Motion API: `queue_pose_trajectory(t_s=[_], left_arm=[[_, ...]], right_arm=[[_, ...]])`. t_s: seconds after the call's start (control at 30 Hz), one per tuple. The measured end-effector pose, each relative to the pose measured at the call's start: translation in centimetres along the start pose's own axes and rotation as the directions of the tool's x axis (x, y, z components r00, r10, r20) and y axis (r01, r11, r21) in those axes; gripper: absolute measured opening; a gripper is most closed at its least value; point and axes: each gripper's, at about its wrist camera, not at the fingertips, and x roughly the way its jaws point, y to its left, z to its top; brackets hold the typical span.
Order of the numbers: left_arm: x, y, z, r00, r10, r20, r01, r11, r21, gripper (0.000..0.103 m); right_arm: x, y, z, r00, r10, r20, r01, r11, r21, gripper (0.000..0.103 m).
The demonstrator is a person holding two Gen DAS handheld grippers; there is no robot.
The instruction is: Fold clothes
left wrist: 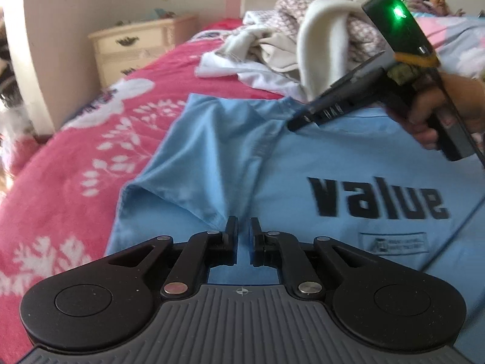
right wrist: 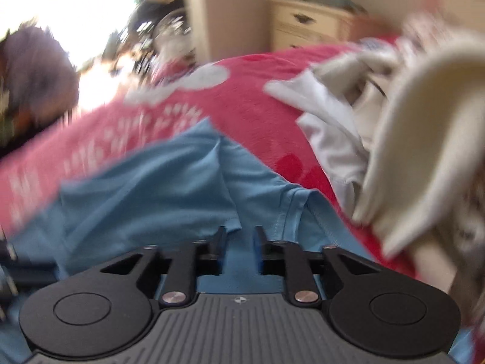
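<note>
Shirt: a light blue T-shirt (left wrist: 348, 157) is seen spread on the pink floral bedspread (left wrist: 75, 157), with black lettering "value" shown upside down in the left wrist view; one sleeve (left wrist: 169, 163) is laid out toward the bedspread side.
Neckline: the ribbed collar (right wrist: 292, 212) is seen just ahead of the right gripper in the right wrist view.
Left gripper: the left gripper (left wrist: 243, 227) is held low over the shirt near the base of the sleeve; its jaws are seen drawn close with a narrow slit between them, and no cloth is seen pinched in that slit.
Right gripper: the right gripper (right wrist: 239, 239) is held over the shirt at the collar; its jaws are seen apart, with blue fabric visible through the gap. From the left wrist view its tips (left wrist: 298, 124) are seen near the collar area.
Laundry pile: a heap of white and cream clothes (left wrist: 282, 51) is seen on the bedspread beyond the shirt.
Furniture: a cream nightstand (left wrist: 136, 45) is placed against the wall beside the bed.
Sharpness: the right wrist view is blurred.
</note>
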Motion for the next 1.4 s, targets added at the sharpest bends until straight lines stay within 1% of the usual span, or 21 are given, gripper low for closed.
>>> queue_pose_trajectory(t_s=[0.03, 0.07, 0.1, 0.13, 0.2, 0.3, 0.4, 0.43, 0.47, 0.5, 0.7, 0.77, 0.9, 0.97, 1.07, 1.13, 1.2, 1.23, 1.27, 1.33, 1.4], left_arm=[[-0.4, 0.2, 0.0, 1.0, -0.005, 0.006, 0.005, 1.0, -0.007, 0.012], [-0.9, 0.4, 0.0, 1.0, -0.002, 0.019, 0.002, 1.0, -0.01, 0.018], [-1.5, 0.8, 0.0, 0.999, 0.011, 0.044, -0.01, 1.0, -0.017, 0.021], [-2.0, 1.3, 0.1, 0.997, 0.034, 0.065, -0.032, 0.999, -0.032, 0.021], [-2.5, 2.4, 0.4, 0.991, 0.095, 0.094, -0.088, 0.993, -0.072, 0.022], [-1.5, 3.8, 0.8, 0.971, 0.22, 0.092, -0.212, 0.973, -0.096, 0.022], [0.4, 4.1, 0.4, 0.942, 0.329, 0.061, -0.328, 0.944, -0.031, 0.022], [0.9, 4.1, 0.1, 0.936, 0.348, 0.044, -0.348, 0.937, -0.019, 0.022], [1.3, 4.1, -0.1, 0.933, 0.358, 0.029, -0.358, 0.934, -0.016, 0.022], [1.5, 4.2, -0.3, 0.932, 0.361, 0.029, -0.361, 0.932, -0.02, 0.022], [1.5, 4.4, -0.4, 0.929, 0.367, 0.04, -0.366, 0.93, -0.024, 0.022], [1.3, 4.4, -0.6, 0.93, 0.366, 0.042, -0.365, 0.931, -0.026, 0.022], [1.3, 4.5, -0.8, 0.931, 0.364, 0.044, -0.363, 0.932, -0.025, 0.022], [1.3, 4.5, -0.8, 0.93, 0.365, 0.045, -0.364, 0.931, -0.02, 0.022], [1.2, 4.5, -0.8, 0.929, 0.367, 0.046, -0.366, 0.93, -0.018, 0.022], [1.2, 4.4, -0.9, 0.928, 0.369, 0.049, -0.369, 0.929, -0.014, 0.022], [1.2, 4.3, -0.9, 0.927, 0.373, 0.053, -0.373, 0.928, -0.01, 0.022], [1.2, 4.3, -1.0, 0.926, 0.374, 0.055, -0.374, 0.927, -0.009, 0.022], [1.2, 4.3, -1.0, 0.925, 0.375, 0.057, -0.375, 0.927, -0.008, 0.022], [1.2, 4.4, -1.0, 0.924, 0.378, 0.059, -0.378, 0.926, -0.013, 0.022], [1.1, 4.5, -1.0, 0.923, 0.38, 0.058, -0.379, 0.925, -0.019, 0.023]], right_arm=[[-0.1, -0.7, 0.2, 1.0, 0.024, -0.003, -0.024, 0.997, 0.075, 0.033], [-0.2, -1.5, 0.4, 0.999, 0.048, -0.005, -0.047, 0.988, 0.15, 0.033], [-0.1, -2.1, 0.5, 0.998, 0.07, -0.004, -0.067, 0.974, 0.217, 0.033], [-0.1, -2.8, 0.6, 0.996, 0.091, -0.002, -0.087, 0.956, 0.282, 0.033], [0.3, -3.4, 0.8, 0.994, 0.107, 0.001, -0.101, 0.932, 0.347, 0.033], [1.3, -2.9, 1.3, 0.994, 0.104, -0.023, -0.09, 0.935, 0.344, 0.033], [2.7, -2.0, 1.3, 0.993, 0.091, -0.069, -0.065, 0.947, 0.314, 0.033], [3.1, -1.8, 1.2, 0.993, 0.084, -0.083, -0.055, 0.95, 0.306, 0.027], [3.0, -1.6, 1.1, 0.994, 0.074, -0.083, -0.046, 0.955, 0.292, 0.011], [2.8, -1.5, 1.1, 0.994, 0.072, -0.08, -0.046, 0.957, 0.288, 0.004], [1.0, -1.1, 0.9, 0.997, 0.031, -0.066, -0.013, 0.968, 0.25, 0.002], [1.1, -1.2, 0.5, 0.997, 0.007, -0.08, 0.014, 0.968, 0.251, 0.002], [1.5, -1.9, 0.0, 0.996, -0.004, -0.091, 0.03, 0.958, 0.284, 0.002], [1.0, -1.5, 0.3, 0.997, -0.031, -0.07, 0.049, 0.961, 0.273, 0.005], [0.1, -0.8, 0.7, 0.997, -0.07, -0.038, 0.077, 0.963, 0.259, 0.006], [-1.5, 0.6, 1.1, 0.999, -0.042, 0.026, 0.036, 0.975, 0.218, 0.007], [-1.9, 2.6, 1.4, 0.997, 0.045, 0.062, -0.053, 0.988, 0.143, 0.014], [-2.1, 3.9, 1.5, 0.993, 0.097, 0.071, -0.103, 0.99, 0.092, 0.021], [-2.0, 5.6, 1.2, 0.988, 0.141, 0.067, -0.141, 0.99, 0.002, 0.029], [-1.8, 9.0, 0.7, 0.973, 0.225, 0.047, -0.214, 0.961, -0.178, 0.037], [-0.9, 11.9, -0.3, 0.974, 0.227, 0.006, -0.213, 0.921, -0.327, 0.038]])
